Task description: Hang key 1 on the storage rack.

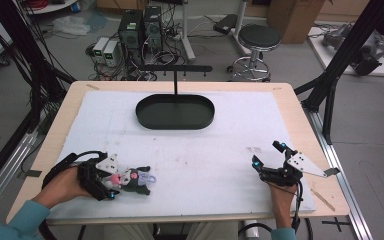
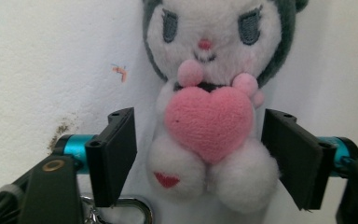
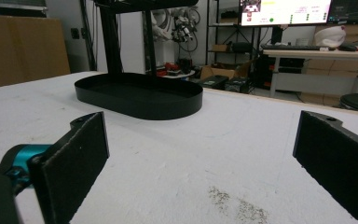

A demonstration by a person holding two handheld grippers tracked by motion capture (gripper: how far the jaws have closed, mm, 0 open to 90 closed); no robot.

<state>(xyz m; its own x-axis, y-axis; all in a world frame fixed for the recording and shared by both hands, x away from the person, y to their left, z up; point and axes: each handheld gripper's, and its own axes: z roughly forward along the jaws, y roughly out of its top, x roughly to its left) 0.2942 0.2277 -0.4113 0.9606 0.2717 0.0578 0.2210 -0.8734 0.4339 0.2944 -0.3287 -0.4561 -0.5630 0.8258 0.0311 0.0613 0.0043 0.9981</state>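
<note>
White table mat [image 1: 205,150]: plush toy [image 2: 209,116] lies between left gripper [image 2: 200,154] pads, untouched, jaws apart; right gripper [image 3: 200,154] released.

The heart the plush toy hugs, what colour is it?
Pink heart, clearest in the left gripper view.

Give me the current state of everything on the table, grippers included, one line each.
Plush toy: lying on the white mat, between the left gripper's jaws, pads not yet pressing it.
Left gripper: open, jaws either side of the toy.
Right gripper: open, nothing between its jaws, low over the mat.
Black oval tray: empty, at the far side of the mat.
White mat: flat, lightly stained.
</note>
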